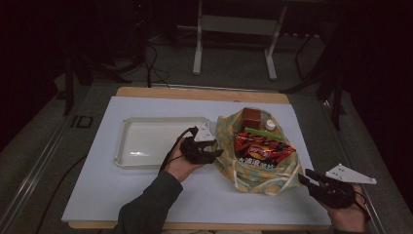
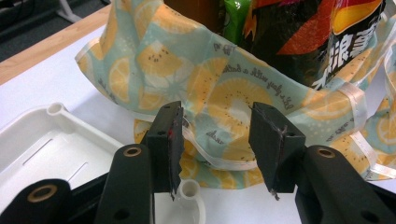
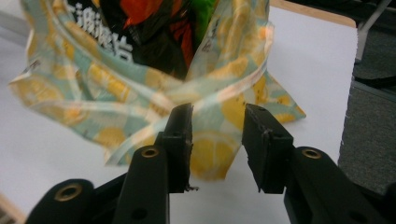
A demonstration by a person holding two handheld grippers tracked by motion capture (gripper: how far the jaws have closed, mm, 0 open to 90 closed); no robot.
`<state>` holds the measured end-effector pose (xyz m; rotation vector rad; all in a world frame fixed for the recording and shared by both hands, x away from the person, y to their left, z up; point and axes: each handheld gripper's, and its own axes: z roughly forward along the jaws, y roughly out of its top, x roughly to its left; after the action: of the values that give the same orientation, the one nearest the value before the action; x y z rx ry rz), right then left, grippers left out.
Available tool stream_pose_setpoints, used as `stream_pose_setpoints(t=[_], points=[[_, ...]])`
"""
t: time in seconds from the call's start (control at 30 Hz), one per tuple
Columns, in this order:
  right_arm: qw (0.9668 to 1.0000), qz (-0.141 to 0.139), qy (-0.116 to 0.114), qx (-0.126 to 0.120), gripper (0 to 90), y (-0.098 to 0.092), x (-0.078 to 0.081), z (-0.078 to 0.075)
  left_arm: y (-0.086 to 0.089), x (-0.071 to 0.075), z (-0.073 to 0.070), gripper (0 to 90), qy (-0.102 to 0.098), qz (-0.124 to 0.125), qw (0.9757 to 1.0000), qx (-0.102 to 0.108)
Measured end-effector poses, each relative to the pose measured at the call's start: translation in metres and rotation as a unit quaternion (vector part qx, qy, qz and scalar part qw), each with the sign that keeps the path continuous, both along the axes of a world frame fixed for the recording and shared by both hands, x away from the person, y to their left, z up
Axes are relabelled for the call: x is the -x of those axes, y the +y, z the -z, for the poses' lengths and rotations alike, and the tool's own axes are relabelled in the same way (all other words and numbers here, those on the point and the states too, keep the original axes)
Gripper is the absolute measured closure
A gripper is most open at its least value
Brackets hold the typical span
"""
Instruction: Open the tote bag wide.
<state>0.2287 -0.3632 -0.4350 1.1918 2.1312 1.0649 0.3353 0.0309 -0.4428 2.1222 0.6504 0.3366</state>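
Observation:
A cloth bag (image 1: 253, 179) printed with lemon slices lies open on the white board, right of centre. A red and black snack packet (image 1: 260, 151) sticks out of it, with a green packet (image 1: 263, 133), a brown box (image 1: 252, 118) and a white bottle cap (image 1: 270, 125) behind. My left gripper (image 1: 216, 152) is at the bag's left edge. In the left gripper view its jaws (image 2: 218, 123) stand apart, with the bag's cloth (image 2: 187, 60) and a white ribbon (image 2: 210, 156) just beyond them, unpressed. My right gripper (image 1: 304, 175) is at the bag's lower right, open (image 3: 218, 116) around a cloth corner (image 3: 210, 154).
A white plastic tray (image 1: 146, 141) lies left of the bag, under my left hand; its corner (image 2: 42, 149) appears in the left gripper view. The white board (image 1: 146, 195) rests on a wooden tabletop (image 1: 195, 92). A metal stand (image 1: 234, 29) is on the floor behind.

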Motion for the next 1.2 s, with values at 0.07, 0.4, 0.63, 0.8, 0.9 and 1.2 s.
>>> stream_pose_setpoints(t=[0.07, 0.4, 0.63, 0.8, 0.9, 1.2], points=[[1.0000, 0.001, -0.001, -0.001, 64.5, 0.003, -0.005, 0.001, 0.000, 0.000, 0.000, 53.6, 0.000, 0.000, 1.0000, 0.002], [0.9997, 0.019, -0.016, -0.004, 65.2, 0.020, -0.036, 0.003, -0.005, -0.002, -0.002, 53.5, -0.001, 0.005, 1.0000, 0.000], [0.9994, 0.028, -0.017, -0.009, 67.3, 0.026, -0.057, 0.002, -0.013, -0.007, -0.006, 53.5, -0.001, -0.002, 1.0000, 0.006], [0.9994, 0.028, -0.012, -0.018, 80.9, 0.028, -0.062, 0.006, -0.019, -0.011, -0.009, 53.4, 0.001, -0.006, 0.9999, 0.010], [0.9994, 0.029, -0.013, -0.016, 86.2, 0.030, -0.062, 0.008, -0.022, -0.014, -0.012, 53.3, 0.003, -0.014, 0.9998, 0.014], [0.9993, 0.029, -0.013, -0.019, 88.0, 0.030, -0.061, 0.010, -0.027, -0.021, -0.019, 46.3, 0.008, -0.056, 0.9975, 0.042]])
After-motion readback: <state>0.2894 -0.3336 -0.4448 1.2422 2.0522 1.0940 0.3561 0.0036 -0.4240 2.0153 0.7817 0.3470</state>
